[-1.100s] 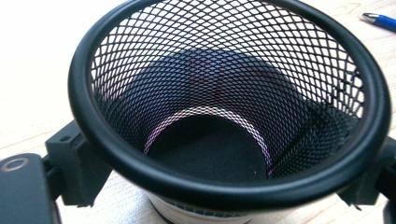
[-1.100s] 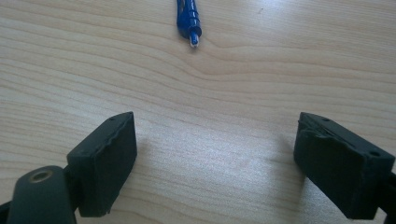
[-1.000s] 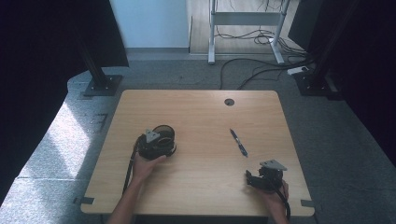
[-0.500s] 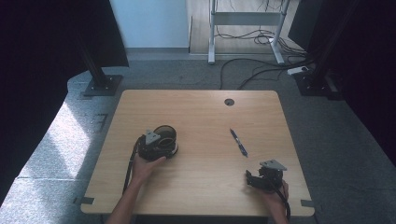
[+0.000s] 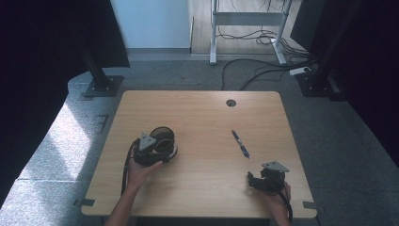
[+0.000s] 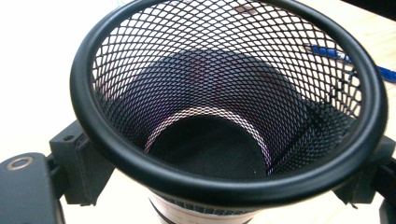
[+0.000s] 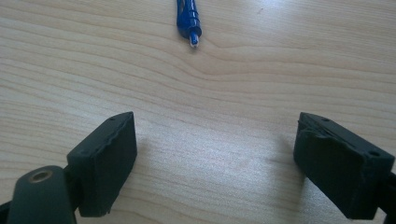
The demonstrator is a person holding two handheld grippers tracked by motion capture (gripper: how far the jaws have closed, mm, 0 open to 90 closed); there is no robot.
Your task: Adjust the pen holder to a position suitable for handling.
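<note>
The left gripper is clamped on the black wire-mesh cylindrical pen cup, tilted over the wooden worktop toward its left edge; the forearm enters from the near edge. The right gripper rests by the near right corner, its jaws standing apart and empty, pointing at the blue ballpoint pen lying right of centre.

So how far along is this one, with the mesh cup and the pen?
Done: the left claw is shut on the black wire-mesh pen cup, gripped by its sides and tilted. In hand: positioning that cup, whose inside looks empty. Left: the blue ballpoint pen lies loose on the light wooden table, ahead of the open right claw, which holds nothing. Probably the pen goes in next.
</note>
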